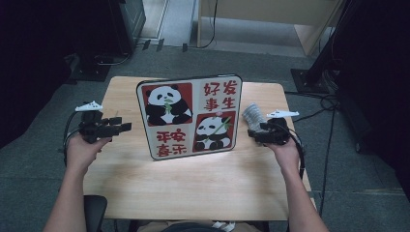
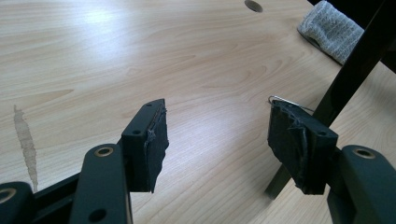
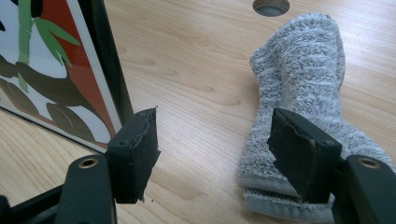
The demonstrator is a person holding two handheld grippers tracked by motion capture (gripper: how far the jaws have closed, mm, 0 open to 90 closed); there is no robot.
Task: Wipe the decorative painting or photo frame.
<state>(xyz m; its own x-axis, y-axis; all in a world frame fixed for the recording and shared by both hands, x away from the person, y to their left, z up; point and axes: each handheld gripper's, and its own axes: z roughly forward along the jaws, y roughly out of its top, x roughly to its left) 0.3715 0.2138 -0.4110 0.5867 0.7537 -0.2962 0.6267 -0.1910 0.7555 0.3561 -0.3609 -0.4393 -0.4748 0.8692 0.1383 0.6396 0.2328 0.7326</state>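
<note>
A panda picture [image 1: 188, 116] in a black frame stands upright in the middle of the wooden table [image 1: 193, 183]. To its left my left gripper [image 1: 123, 124] points at the frame, open with only bare tabletop between its jaws [image 2: 224, 126]. The frame's black edge [image 2: 359, 56] rises just past its right jaw. A grey sock [image 1: 254, 113] lies right of the picture. My right gripper [image 1: 254, 134] stands open over the sock's near end [image 3: 215, 135]. Its right jaw hangs above the sock [image 3: 299, 79], and the picture [image 3: 56, 60] sits at its left.
A round cable hole [image 3: 271, 5] sits in the table beyond the sock. A thin wire piece [image 2: 285, 100] lies at the frame's foot. The sock [image 2: 329, 28] also appears behind the frame. Dark equipment and cables [image 1: 329, 101] surround the table on the floor.
</note>
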